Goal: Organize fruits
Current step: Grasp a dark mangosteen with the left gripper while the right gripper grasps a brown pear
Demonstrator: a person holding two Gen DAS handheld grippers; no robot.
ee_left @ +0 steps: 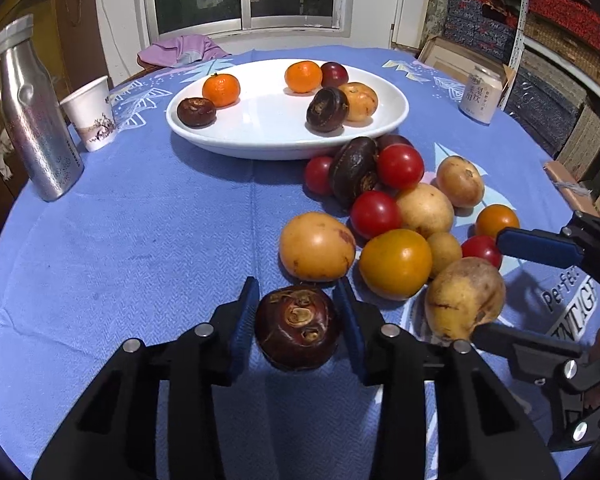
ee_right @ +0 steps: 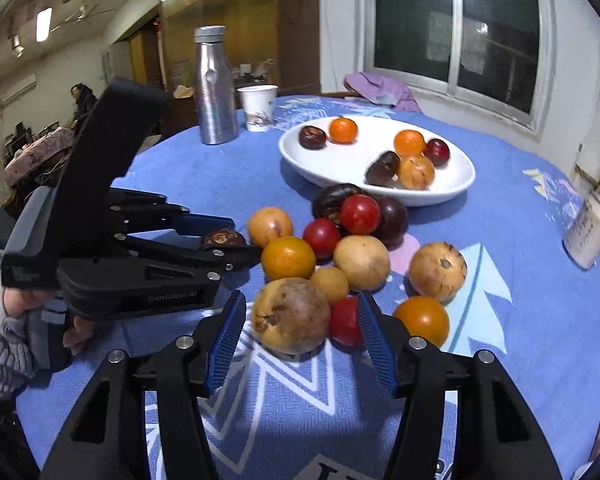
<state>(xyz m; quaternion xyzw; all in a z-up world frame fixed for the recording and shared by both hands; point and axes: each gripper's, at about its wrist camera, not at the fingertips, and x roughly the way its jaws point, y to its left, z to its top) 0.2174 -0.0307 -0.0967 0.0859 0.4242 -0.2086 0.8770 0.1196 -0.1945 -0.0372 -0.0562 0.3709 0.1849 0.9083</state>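
On the table: one white plate (ee_left: 392, 120) near the far edge, one metal bottle (ee_left: 36, 120), one paper cup (ee_left: 92, 116), one can (ee_left: 480, 94), two grippers. In the plate are six fruits.

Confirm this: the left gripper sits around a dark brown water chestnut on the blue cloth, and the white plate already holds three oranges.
Not quite: the white plate holds two oranges, not three, as the left wrist view shows. The left gripper does sit around the dark brown water chestnut on the blue cloth.
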